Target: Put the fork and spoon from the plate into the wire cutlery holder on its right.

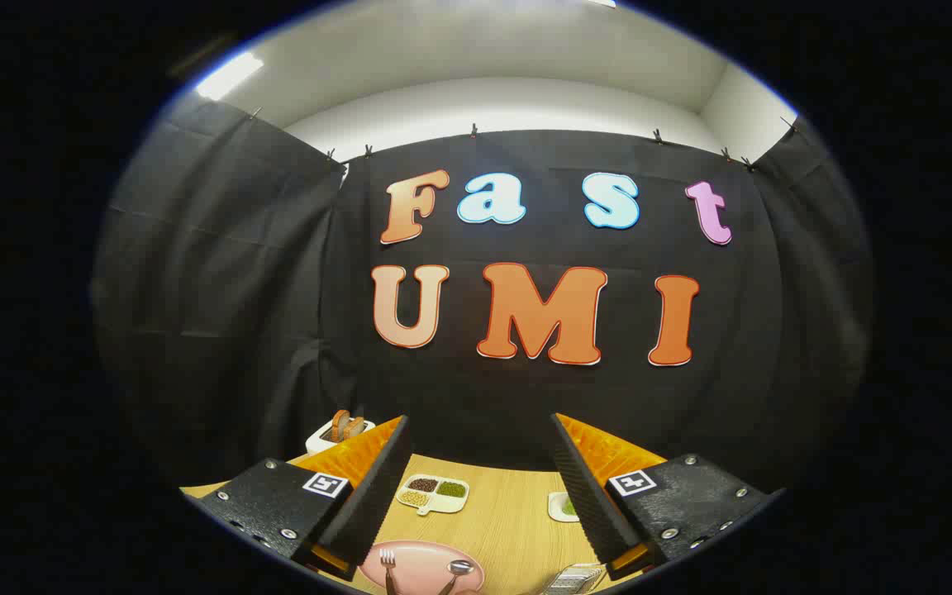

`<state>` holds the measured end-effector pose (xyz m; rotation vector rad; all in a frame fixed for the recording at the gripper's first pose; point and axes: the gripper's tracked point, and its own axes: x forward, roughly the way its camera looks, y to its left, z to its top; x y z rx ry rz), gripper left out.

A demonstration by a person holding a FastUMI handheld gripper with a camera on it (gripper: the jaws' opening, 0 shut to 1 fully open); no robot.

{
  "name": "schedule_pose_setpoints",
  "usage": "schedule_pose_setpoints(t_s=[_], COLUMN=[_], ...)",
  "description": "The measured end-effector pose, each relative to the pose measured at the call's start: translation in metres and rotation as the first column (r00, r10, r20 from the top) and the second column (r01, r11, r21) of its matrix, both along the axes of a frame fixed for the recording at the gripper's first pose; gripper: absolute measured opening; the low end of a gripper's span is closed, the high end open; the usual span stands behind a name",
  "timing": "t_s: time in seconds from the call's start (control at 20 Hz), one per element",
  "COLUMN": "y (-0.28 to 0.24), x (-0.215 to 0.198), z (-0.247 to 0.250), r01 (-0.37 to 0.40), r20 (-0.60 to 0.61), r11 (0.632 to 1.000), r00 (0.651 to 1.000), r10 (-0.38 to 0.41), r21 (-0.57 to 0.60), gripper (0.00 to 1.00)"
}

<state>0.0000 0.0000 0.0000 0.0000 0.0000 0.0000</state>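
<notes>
Tool (pixel 480 463): black ribbed pads, orange finger backs, black screwed mounts, square black-white marker on each.

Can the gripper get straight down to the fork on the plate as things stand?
Probably yes. The gripper is open, its fingers wide apart and holding nothing. The fork lies exposed on the pink plate beside the spoon, with bare table between; nothing covers it.

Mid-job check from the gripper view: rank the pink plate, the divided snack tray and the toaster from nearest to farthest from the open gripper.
The gripper is open, holding nothing.
1. Pink plate: nearest, low between the fingers, fork and spoon on it.
2. Divided snack tray: mid-table, ahead of the plate.
3. Toaster: farthest, by the booth wall, beyond the left finger.
</notes>
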Motion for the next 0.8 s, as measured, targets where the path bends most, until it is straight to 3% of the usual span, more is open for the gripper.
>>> schedule_pose_setpoints(t_s=[0.8], y=[0.010], x=[0.007], z=[-0.011], r01=[-0.036], r20=[-0.024], r11=[0.999], r00=[0.999], r10=[0.035], r21=[-0.015], gripper=[0.99])
